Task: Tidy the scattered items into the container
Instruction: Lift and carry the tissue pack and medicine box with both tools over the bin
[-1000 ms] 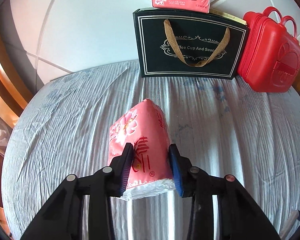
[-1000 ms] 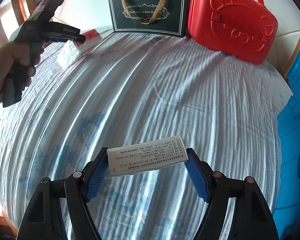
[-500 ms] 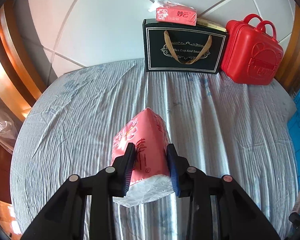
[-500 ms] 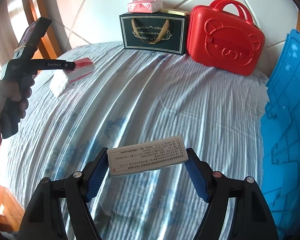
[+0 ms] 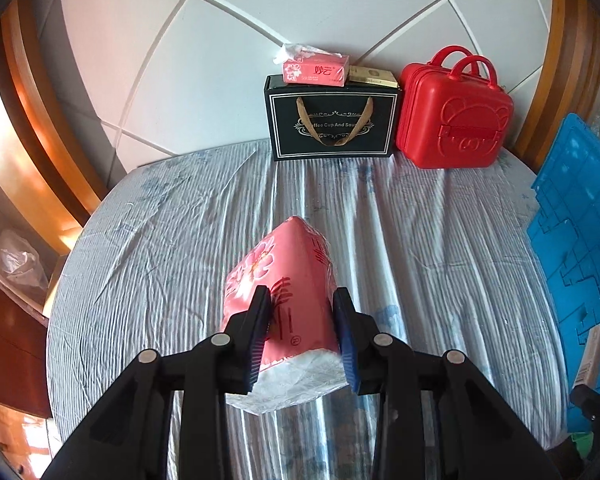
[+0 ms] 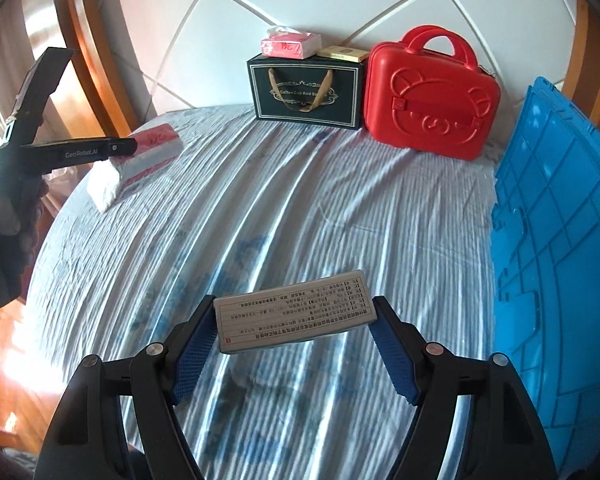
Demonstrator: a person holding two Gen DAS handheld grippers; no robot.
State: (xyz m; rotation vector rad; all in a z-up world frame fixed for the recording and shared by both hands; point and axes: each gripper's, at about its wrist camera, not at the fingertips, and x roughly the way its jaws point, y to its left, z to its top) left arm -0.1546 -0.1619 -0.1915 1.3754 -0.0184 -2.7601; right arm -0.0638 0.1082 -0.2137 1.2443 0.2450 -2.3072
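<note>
A: Risk first — what can go wrong here?

B: The left hand-held gripper [image 5: 300, 336] is clamped on a pink tissue pack [image 5: 284, 296], holding it above the bed [image 5: 160, 240]. The pack is soft and its wrap looks slippery. The pads grip only its near end, so I think it may sag or slide out if the hand swings fast toward the crate [image 5: 576, 248].

A: And the other hand?

B: The right hand-held gripper [image 6: 292, 336] is closed on a white box [image 6: 292, 316] by its two short ends, also in the air over the bed. The box is tilted a little. Such a grip on the ends is thin, so a bump on the crate's [image 6: 556, 240] wall could turn it or knock it loose.

A: What can you not see?

B: The crate is cut off at the right edge in both views — its opening and inside are hidden, so I cannot say what lies in it. The small print on the box is not readable. The underside of both items is hidden too.
</note>
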